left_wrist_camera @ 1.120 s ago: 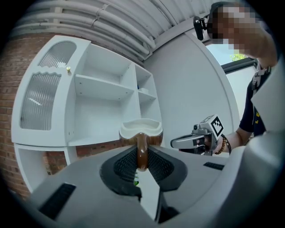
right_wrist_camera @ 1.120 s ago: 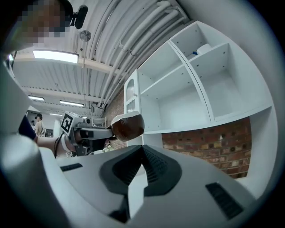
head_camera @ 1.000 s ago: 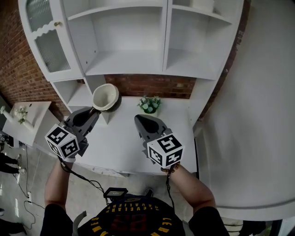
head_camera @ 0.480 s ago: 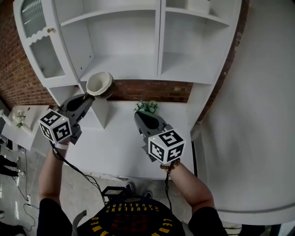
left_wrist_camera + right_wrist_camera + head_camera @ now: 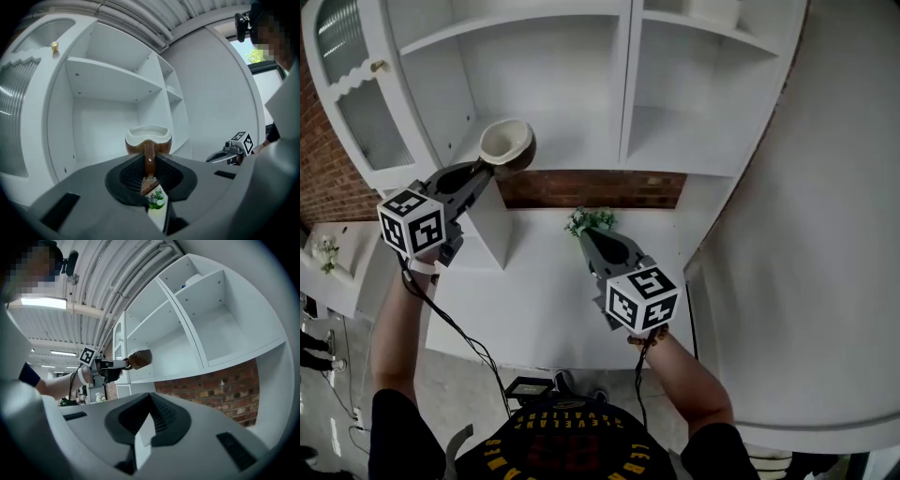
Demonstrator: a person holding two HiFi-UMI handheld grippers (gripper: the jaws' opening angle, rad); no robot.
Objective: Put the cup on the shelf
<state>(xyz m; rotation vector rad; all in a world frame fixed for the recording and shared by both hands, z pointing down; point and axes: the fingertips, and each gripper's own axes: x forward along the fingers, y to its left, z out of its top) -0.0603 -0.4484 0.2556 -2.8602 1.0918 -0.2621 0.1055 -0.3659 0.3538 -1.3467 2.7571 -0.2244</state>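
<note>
A brown cup [image 5: 507, 144] with a white inside hangs in front of the lower left shelf [image 5: 548, 141] of the white cabinet. My left gripper [image 5: 488, 169] is shut on its handle. In the left gripper view the cup [image 5: 148, 141] sits upright just beyond the jaws, with the handle pinched between them. My right gripper [image 5: 589, 240] is lower, above the white counter [image 5: 544, 291], shut with nothing in it. From the right gripper view the cup [image 5: 139, 358] shows at the left, level with the shelf edge.
A small potted plant [image 5: 587, 221] stands on the counter by the brick wall [image 5: 591, 189]. A glass cabinet door [image 5: 356, 103] stands at the far left. An upright divider [image 5: 625, 84] splits the shelves. A white object [image 5: 712, 9] sits on the top right shelf.
My left gripper has lifted the cup from counter height up to the level of the lower left shelf. The right gripper has stayed low over the counter.
</note>
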